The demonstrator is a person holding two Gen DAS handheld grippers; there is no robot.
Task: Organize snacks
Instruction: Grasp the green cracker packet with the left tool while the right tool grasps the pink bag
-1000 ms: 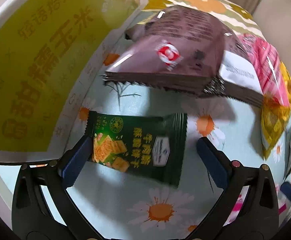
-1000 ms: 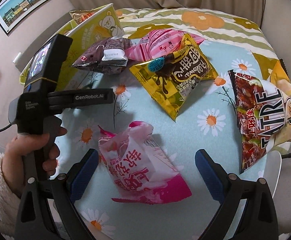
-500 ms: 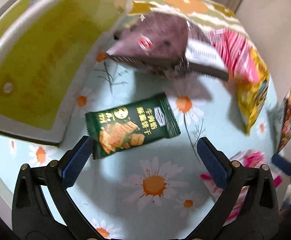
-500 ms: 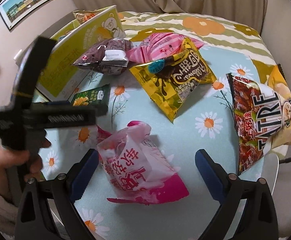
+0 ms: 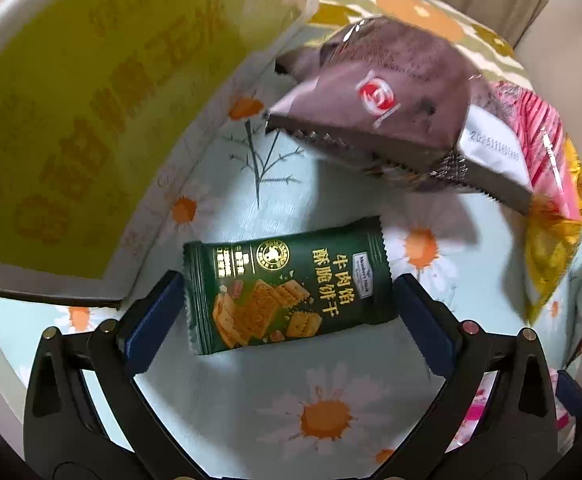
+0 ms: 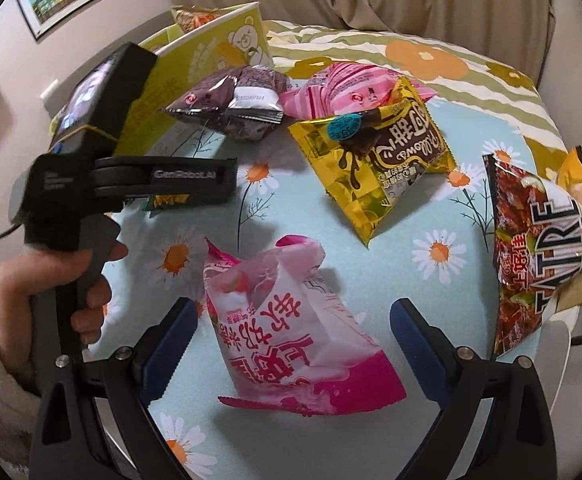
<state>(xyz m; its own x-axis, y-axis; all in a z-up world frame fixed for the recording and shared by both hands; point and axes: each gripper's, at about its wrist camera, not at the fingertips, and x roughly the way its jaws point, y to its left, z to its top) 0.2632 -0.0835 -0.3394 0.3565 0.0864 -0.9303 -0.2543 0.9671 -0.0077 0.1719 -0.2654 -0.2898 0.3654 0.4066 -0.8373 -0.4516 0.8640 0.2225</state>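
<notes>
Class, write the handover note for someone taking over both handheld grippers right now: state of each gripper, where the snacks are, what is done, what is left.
Left gripper: open, jaws straddling the green cracker packet, which lies flat on the daisy tablecloth; not yet gripped.
Right gripper: open, jaws either side of the pink snack bag; not gripped either.
Yellow box sits just left of the green packet; one packet already shows inside it.
Loose on the cloth: brown bag, pink striped bag, yellow chocolate bag, red chip bag.
Left to do: probably close on both packets, then sort the rest.
</notes>
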